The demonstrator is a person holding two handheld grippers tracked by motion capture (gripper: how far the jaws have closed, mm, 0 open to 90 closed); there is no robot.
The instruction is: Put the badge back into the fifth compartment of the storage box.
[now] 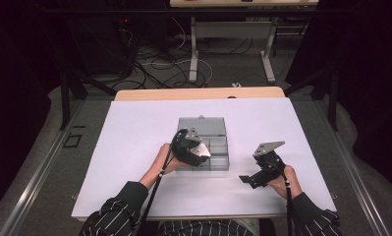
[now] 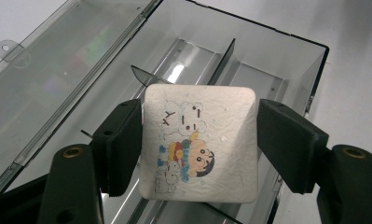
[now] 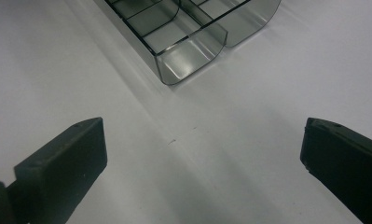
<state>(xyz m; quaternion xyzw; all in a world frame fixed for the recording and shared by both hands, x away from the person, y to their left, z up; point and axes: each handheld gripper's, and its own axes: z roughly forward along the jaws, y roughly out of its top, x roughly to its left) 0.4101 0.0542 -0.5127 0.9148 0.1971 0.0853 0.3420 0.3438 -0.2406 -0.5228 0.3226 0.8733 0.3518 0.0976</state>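
The bench [image 1: 134, 147], covered by a smooth white sheet, carries a clear grey plastic box [image 1: 218, 147] with its hinged lid [image 1: 202, 126] laid open flat behind it. Thin upright partitions divide the box into long compartments with rounded ends; those in sight hold nothing. The left gripper [image 1: 196, 152] hangs over the near left part of the box, jaws clamped on the two opposite edges of a small square packet [image 2: 200, 149]. The packet is white, softly crinkled, round-cornered, and printed with a cartoon child in a striped top; it sits above the compartments, apart from their floors. The right gripper [image 1: 252, 178] rests to the right of the box, jaws wide apart over bare sheet.
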